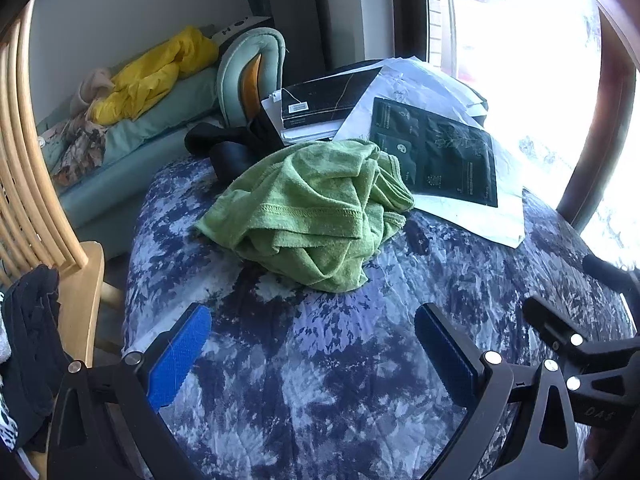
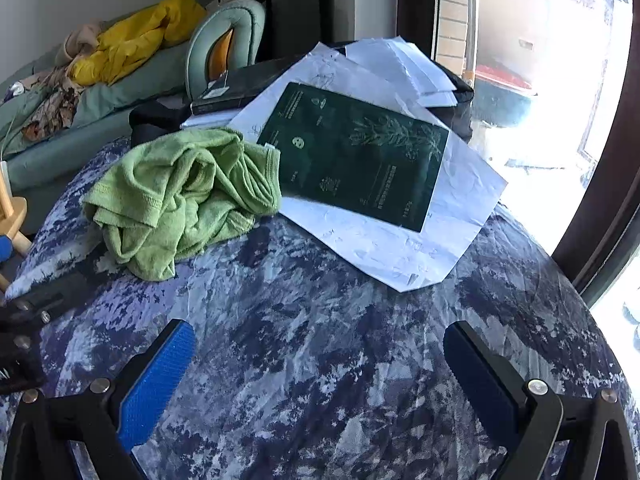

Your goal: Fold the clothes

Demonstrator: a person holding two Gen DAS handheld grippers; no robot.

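The left gripper (image 1: 312, 356) has its jaws spread wide with nothing between them, the blue pads (image 1: 178, 360) facing each other over bare blue-and-white mottled cloth (image 1: 320, 400) that covers the work surface. The right gripper (image 2: 320, 376) is spread wide too, equally empty, above the same cloth. Both are cut off by the lower frame edge, so the hands holding them are hidden. In the left wrist view the right gripper's black frame pokes in at the right edge; in the right wrist view part of the left gripper shows at the left edge.

The green garment (image 1: 316, 212) lies in a crumpled heap ahead of both sets of jaws, apart from them — straight ahead of the left gripper, ahead and to the left of the right one. A stitched hem runs across its front; its shape is otherwise lost in the folds.

Just beyond, its far edge touches a white sheet of paper (image 2: 400, 248) bearing a dark green packet (image 2: 360, 160). Behind that sits a black box (image 1: 328, 100) on more papers, partly covered. A wooden chair (image 1: 80, 280) stands at the left, dark clothing (image 1: 32, 340) draped on it. Further back, a yellow garment (image 1: 152, 76) lies on a teal sofa (image 1: 160, 120). The window (image 1: 520, 60) is blown out by glare — little outside is legible.
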